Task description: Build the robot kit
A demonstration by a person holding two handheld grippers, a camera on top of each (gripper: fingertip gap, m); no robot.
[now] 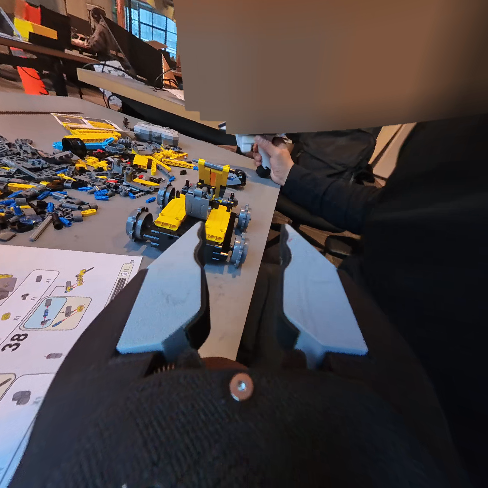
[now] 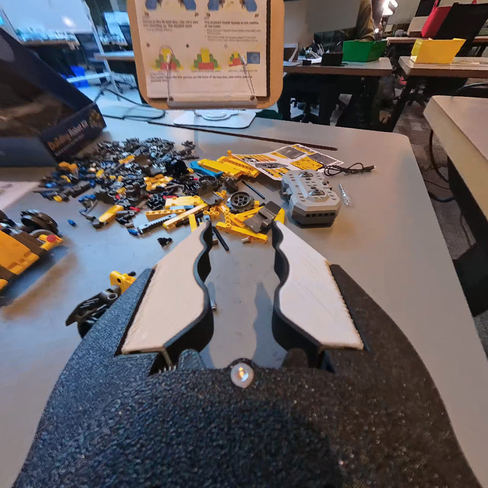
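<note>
Left gripper: fingers spread wide, holding nothing, nearest the yellow-and-black brick-built wheeled vehicle at the edge of the grey table | Right gripper: fingers likewise wide apart, empty, above the tabletop, tips just short of the heap of loose yellow, black and blue building pieces; grey motor block right of the heap.

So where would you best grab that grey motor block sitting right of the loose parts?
Probably across the grey motor block's two long flat sides, coming down from above. It lies flat on the table, studded face up, with bare table on its right; yellow beams crowd its left. The open right hand-held gripper is nearest.
</note>
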